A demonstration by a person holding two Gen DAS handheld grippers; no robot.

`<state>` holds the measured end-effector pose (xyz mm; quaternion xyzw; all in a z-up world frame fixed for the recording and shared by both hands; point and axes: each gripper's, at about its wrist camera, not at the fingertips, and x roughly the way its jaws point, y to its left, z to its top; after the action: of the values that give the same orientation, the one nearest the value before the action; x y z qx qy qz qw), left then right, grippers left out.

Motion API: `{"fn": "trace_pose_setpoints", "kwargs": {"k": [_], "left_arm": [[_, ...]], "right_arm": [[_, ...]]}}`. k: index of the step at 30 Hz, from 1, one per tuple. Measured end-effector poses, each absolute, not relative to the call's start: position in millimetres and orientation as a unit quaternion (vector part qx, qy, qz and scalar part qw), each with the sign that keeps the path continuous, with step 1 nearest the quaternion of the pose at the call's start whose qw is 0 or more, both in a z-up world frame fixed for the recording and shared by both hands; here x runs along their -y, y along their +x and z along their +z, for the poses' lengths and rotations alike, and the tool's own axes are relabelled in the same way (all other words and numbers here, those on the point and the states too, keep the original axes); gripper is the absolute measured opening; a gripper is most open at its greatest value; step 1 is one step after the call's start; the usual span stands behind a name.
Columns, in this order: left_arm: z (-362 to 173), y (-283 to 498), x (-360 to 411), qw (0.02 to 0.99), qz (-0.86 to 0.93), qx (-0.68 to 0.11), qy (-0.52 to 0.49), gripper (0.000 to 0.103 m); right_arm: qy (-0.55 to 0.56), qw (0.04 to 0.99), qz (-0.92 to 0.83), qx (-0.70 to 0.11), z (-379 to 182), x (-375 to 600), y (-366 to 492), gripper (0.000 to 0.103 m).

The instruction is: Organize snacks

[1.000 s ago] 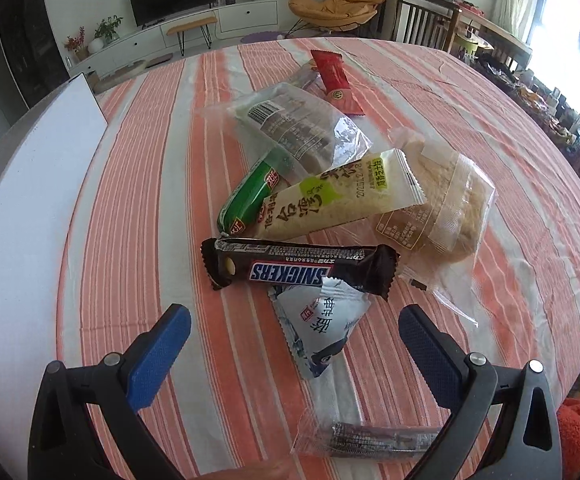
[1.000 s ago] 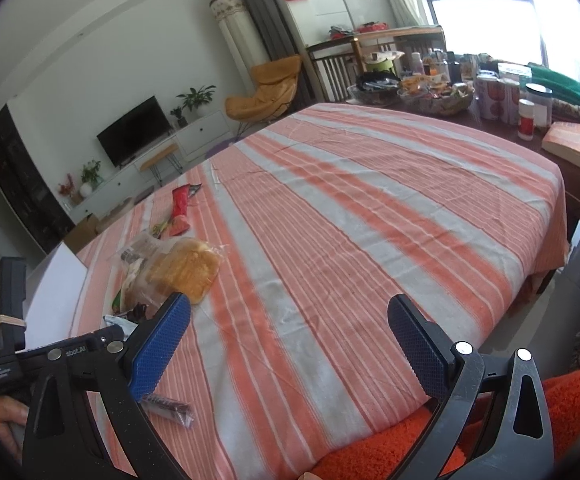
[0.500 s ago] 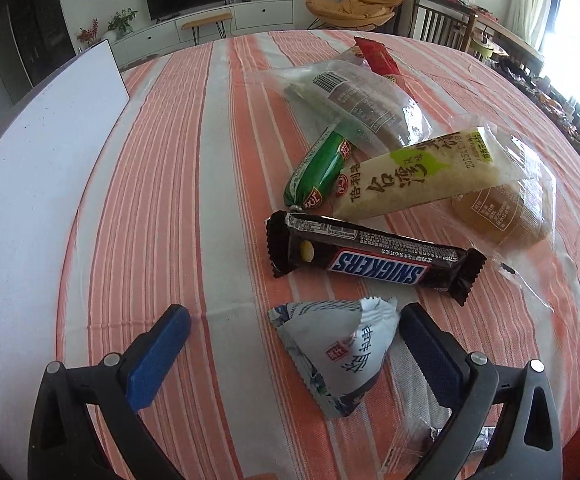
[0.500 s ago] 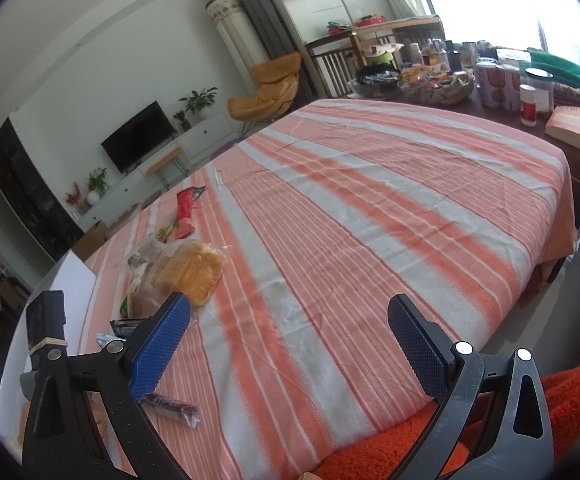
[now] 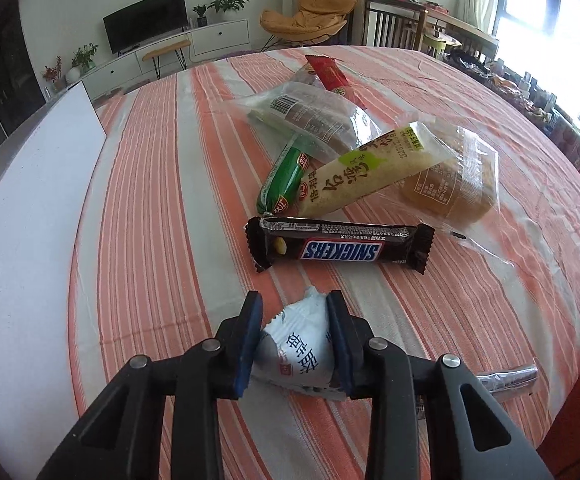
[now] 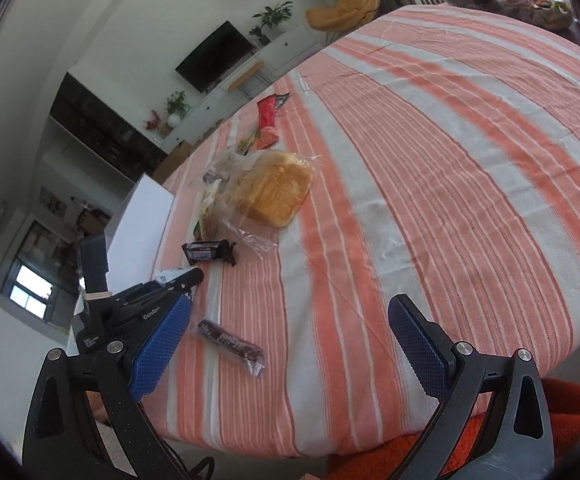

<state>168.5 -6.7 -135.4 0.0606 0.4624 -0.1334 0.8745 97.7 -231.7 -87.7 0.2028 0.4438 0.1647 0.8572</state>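
My left gripper (image 5: 294,312) is shut on a white triangular snack packet (image 5: 300,350) with blue print, at the near edge of the striped table. Just beyond lies a Snickers bar (image 5: 340,248), then a green sausage stick (image 5: 283,184), a yellow-green long packet (image 5: 362,172), a bagged bread slice (image 5: 450,184), a clear packet with a barcode (image 5: 314,118) and a red packet (image 5: 332,76). My right gripper (image 6: 290,344) is open and empty above the table's near edge; a dark wrapped bar (image 6: 231,344) lies between its fingers. The left gripper (image 6: 169,284) shows at its left.
A white board (image 5: 25,216) lies along the table's left side. The orange and white striped cloth (image 6: 430,160) stretches bare to the right. A second cluttered table (image 5: 530,92) stands beyond the right edge. An orange cushion (image 5: 570,420) sits below the near edge.
My left gripper has closed on the white triangular packet, which lay between its open fingers before. My right gripper has tipped down and left toward the table, still open.
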Motion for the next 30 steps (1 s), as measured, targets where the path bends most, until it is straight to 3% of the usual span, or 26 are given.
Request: {"fn": "trace_pose_setpoints", "kwargs": {"k": [3,4,7,13,14,15,17,18,19,20,21,24,25,26,27,30], "left_arm": [[-128.2,154.0,-7.9,0.877,-0.142,-0.459,0.026,0.025],[-125.8,149.8,-12.9,0.877,-0.145,-0.458,0.016,0.019],[-123.1,139.7,-21.7,0.875,-0.152,-0.460,0.003,0.018],[-129.3,126.9,-22.2,0.870,-0.180,-0.459,0.024,0.024],[-129.3,125.0,-24.0,0.866,-0.182,-0.465,0.021,0.036],[-129.1,122.7,-26.1,0.865,-0.181,-0.468,0.019,0.060],[-125.7,113.4,-31.1,0.871,-0.176,-0.458,0.018,0.088],[-123.8,107.7,-34.1,0.877,-0.176,-0.448,0.018,0.089],[-123.9,104.2,-36.0,0.878,-0.177,-0.445,0.020,0.089],[-125.8,102.7,-36.5,0.876,-0.178,-0.447,0.021,0.089],[-128.9,102.8,-37.3,0.875,-0.177,-0.451,0.023,0.089],[-138.9,106.7,-32.4,0.871,-0.168,-0.460,0.038,0.085],[-140.7,106.2,-30.1,0.871,-0.170,-0.458,0.043,0.078],[-143.2,105.6,-26.8,0.870,-0.172,-0.460,0.052,0.051],[-142.9,102.9,-23.4,0.875,-0.169,-0.449,0.066,0.047],[-138.3,98.2,-21.3,0.882,-0.172,-0.435,0.067,0.037]], "right_arm": [[0.066,0.831,0.219,-0.507,-83.6,173.6,117.4,0.100],[0.020,0.822,0.228,-0.521,-85.4,155.9,123.3,0.099],[-0.091,0.793,0.241,-0.552,-101.1,114.9,140.9,0.097],[-0.171,0.752,0.272,-0.576,-124.6,74.4,148.3,0.097],[-0.177,0.749,0.271,-0.578,-126.5,72.6,146.7,0.097],[-0.180,0.748,0.269,-0.579,-128.8,69.7,146.8,0.097],[-0.181,0.748,0.265,-0.581,-132.2,66.6,146.4,0.097],[-0.180,0.749,0.263,-0.581,-133.5,66.0,146.1,0.096],[-0.178,0.749,0.262,-0.581,-134.7,65.9,145.4,0.094],[-0.178,0.750,0.260,-0.582,-135.9,66.2,144.8,0.086],[-0.183,0.752,0.254,-0.581,-137.2,66.8,144.1,0.067],[-0.184,0.757,0.246,-0.576,-135.1,72.9,144.3,0.051],[-0.186,0.758,0.244,-0.576,-135.1,73.6,144.9,0.048],[-0.189,0.760,0.241,-0.574,-134.5,74.1,144.9,0.034],[-0.194,0.762,0.236,-0.571,-132.9,75.8,143.4,0.019],[-0.157,0.771,0.221,-0.577,-127.5,93.8,141.8,0.019]]}}
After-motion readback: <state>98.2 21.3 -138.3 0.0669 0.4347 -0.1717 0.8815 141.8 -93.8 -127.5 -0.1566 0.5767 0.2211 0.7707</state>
